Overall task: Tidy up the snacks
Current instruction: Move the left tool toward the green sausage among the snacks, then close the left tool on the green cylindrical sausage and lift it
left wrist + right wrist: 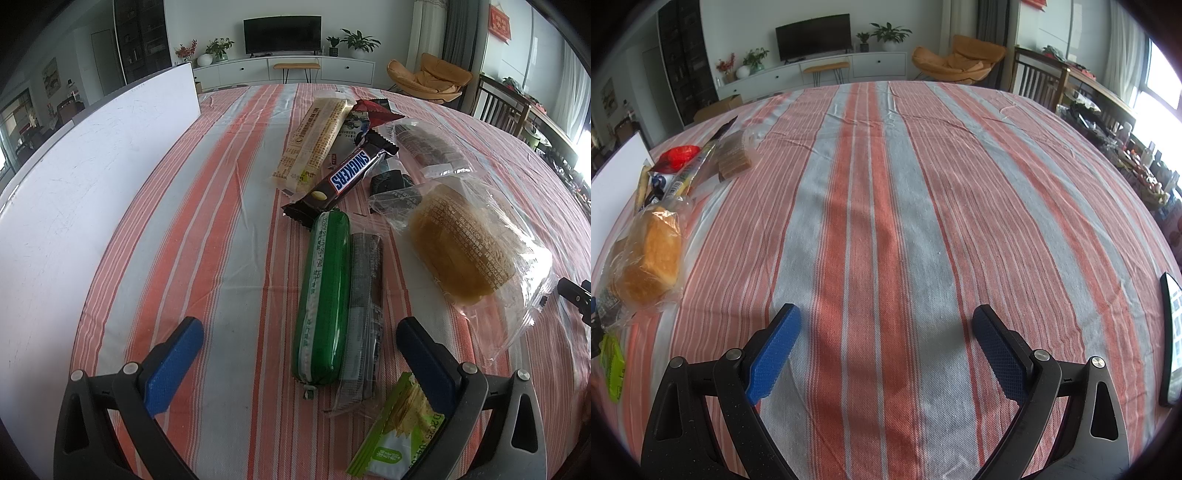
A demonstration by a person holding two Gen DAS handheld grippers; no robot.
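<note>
hovering wide open, left claw (pixel 299 354) is lined up over green sausage (pixel 325 295) in the snack pile on the desk (pixel 221 221); right claw (pixel 886 350), also wide, is parked over bare cloth, likely kept clear.

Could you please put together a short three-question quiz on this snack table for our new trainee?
1. True or false: the left gripper is shut on the green sausage.
2. Which snack lies nearest the right gripper? A) the bread bag B) the Snickers bar C) the yellow wafer pack
3. Fill in: the Snickers bar's near end touches the ____ sausage.

Key
1. False: its jaws stand open, with the sausage lying between them on the striped tablecloth.
2. A: only bare cloth lies in front of that gripper, and the bread is closest, to its left.
3. Green.
</note>
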